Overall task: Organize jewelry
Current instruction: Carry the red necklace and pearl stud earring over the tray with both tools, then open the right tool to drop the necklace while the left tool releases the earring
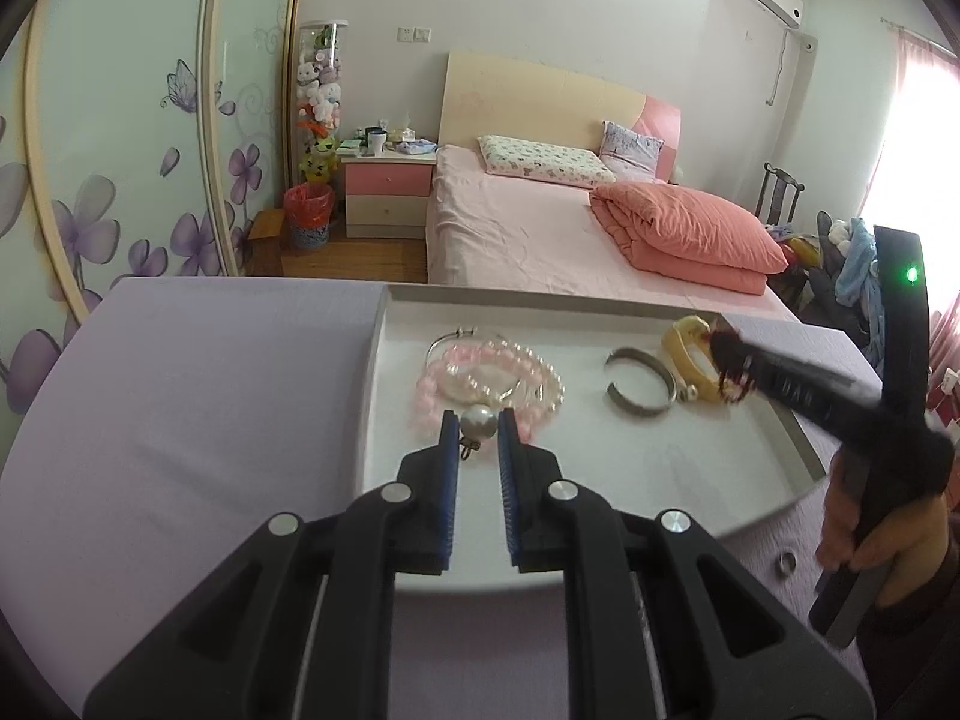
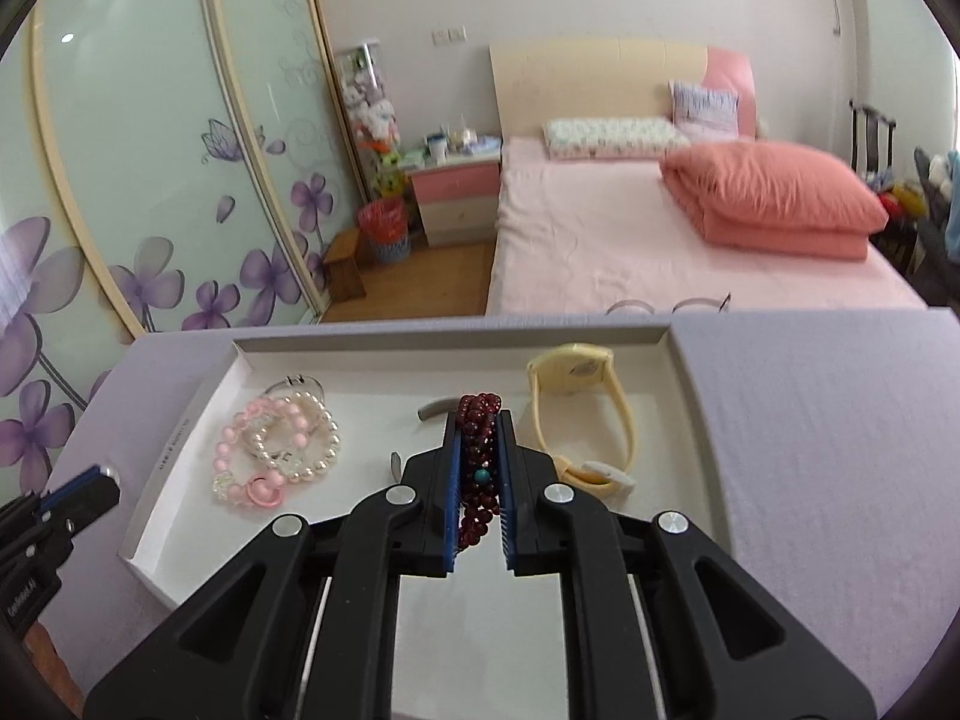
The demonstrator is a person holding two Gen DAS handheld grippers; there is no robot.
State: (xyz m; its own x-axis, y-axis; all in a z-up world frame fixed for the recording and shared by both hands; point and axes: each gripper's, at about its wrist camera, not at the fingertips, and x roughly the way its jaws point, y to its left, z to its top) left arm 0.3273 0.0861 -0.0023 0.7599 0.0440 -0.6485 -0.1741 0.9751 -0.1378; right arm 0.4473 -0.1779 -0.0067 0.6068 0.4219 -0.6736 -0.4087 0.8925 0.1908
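Observation:
My left gripper [image 1: 477, 429] is shut on a large white pearl piece [image 1: 479, 420] with a small hook, held over the near left part of the white tray [image 1: 540, 295]. Just beyond it in the tray lie pink and pearl bead bracelets [image 1: 489, 378], a silver cuff [image 1: 639, 387] and a yellow watch [image 1: 690, 354]. My right gripper [image 2: 478, 420] is shut on a dark red bead bracelet [image 2: 478, 462] with one teal bead, above the tray's [image 2: 450, 336] middle. Behind it, the silver cuff [image 2: 435, 410] is partly hidden. From the left wrist, the right gripper [image 1: 729, 367] hovers near the watch.
The tray sits on a lilac-covered table [image 1: 198, 396]. A small ring [image 1: 786, 564] lies on the cloth near the person's hand [image 1: 858, 534]. Glasses [image 2: 666, 305] rest at the table's far edge. A pink bed [image 1: 540, 228] stands beyond. The left gripper [image 2: 84, 492] shows at the left edge.

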